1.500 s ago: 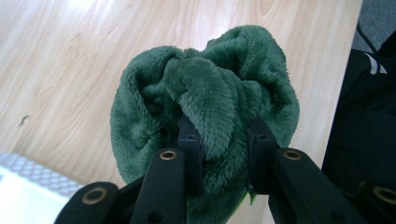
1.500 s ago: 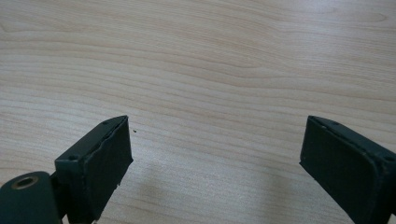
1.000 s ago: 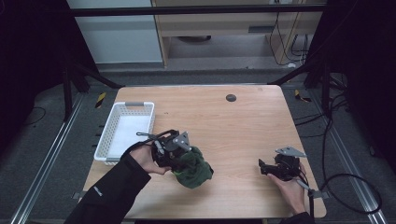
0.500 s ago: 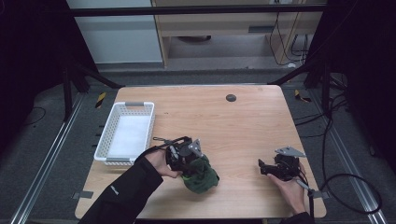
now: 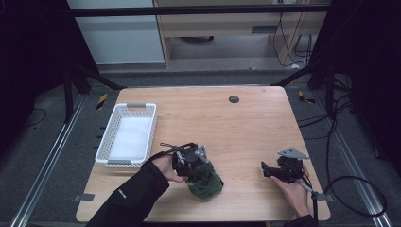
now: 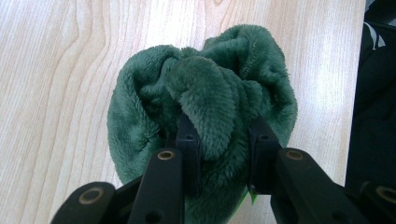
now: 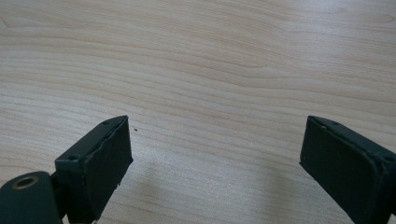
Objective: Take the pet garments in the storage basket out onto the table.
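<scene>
— Green plush: how many pieces?

— One green cloth [image 6: 205, 98], bunched on the wooden table [image 5: 246, 127] near its front edge. One white basket [image 5: 128, 135] sits at the table's left side, apart from the cloth.

— Grippers?

— Two. The left gripper [image 6: 219, 140] has its jaws pinched on a fold of the cloth. The right gripper [image 7: 215, 154] stands wide apart over bare wood, gripping nothing, near the front right corner.

— Surface and room?

— Pale wood grain, one dark round mark [image 5: 233, 99] near the far edge. Grey floor around; cables [image 5: 350, 184] trail at the right.
</scene>
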Motion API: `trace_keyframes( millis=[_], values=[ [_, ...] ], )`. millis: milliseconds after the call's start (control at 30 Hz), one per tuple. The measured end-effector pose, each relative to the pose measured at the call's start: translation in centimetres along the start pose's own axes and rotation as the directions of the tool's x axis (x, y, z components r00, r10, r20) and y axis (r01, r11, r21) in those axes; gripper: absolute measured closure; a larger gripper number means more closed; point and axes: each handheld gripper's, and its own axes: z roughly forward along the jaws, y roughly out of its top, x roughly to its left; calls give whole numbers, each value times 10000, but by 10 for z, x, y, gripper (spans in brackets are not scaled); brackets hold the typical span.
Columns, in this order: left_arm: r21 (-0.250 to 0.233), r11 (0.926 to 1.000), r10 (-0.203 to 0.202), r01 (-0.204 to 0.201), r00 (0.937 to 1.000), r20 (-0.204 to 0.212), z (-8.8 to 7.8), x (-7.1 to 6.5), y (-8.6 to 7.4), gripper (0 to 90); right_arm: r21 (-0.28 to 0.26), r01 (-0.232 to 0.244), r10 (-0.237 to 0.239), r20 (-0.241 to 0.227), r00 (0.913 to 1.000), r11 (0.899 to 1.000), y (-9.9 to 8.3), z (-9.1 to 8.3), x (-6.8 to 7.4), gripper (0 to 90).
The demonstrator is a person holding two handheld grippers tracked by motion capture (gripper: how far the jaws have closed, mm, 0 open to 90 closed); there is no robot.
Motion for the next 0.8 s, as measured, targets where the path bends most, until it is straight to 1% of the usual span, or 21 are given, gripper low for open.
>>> trace_keyframes(
  millis=[100, 200, 333, 467, 567, 600, 700, 733, 767, 800],
  values=[
    [13, 10000, -9, 9, 10000, 1, 1, -1, 1, 700, -26, 23, -23, 24, 10000, 10000, 0, 0, 0, 89],
    [6, 10000, -6, 6, 10000, 20, 1, -1, 1, 674, -17, 24, -24, 26, 10000, 10000, 0, 0, 0, 89],
    [-23, 10000, 44, -44, 10000, -14, -1, -1, 0, 617, -14, 13, -13, 30, 10000, 10000, 0, 0, 0, 89],
    [-65, 10000, -14, 13, 10000, -56, -5, -2, -2, 561, -10, 14, -14, 31, 10000, 10000, 0, 0, 0, 89],
    [-288, 9995, -111, 110, 9999, -57, -10, -2, -3, 540, -6, 0, 0, 39, 10000, 10000, 0, 0, 0, 89],
    [-274, 9996, -60, 57, 9999, -97, -12, -1, -4, 527, -2, 37, -37, 47, 10000, 10000, 0, 0, -1, 88],
    [-486, 9988, -41, 31, 9997, -223, -19, -2, -4, 512, 0, 42, -42, 53, 10000, 10000, 0, 0, 0, 88],
    [-650, 9978, -140, 127, 9997, -199, -21, -3, -5, 503, 3, 46, -47, 55, 10000, 10000, 0, 0, -1, 88],
    [-745, 9972, -92, 74, 9997, -241, -24, -3, -5, 497, 3, 47, -47, 58, 10000, 10000, 0, 0, -1, 88],
    [-923, 9957, -141, 115, 9995, -280, -27, -4, -6, 488, 4, 26, -26, 61, 10000, 10000, 0, 0, -1, 88]
  ],
)
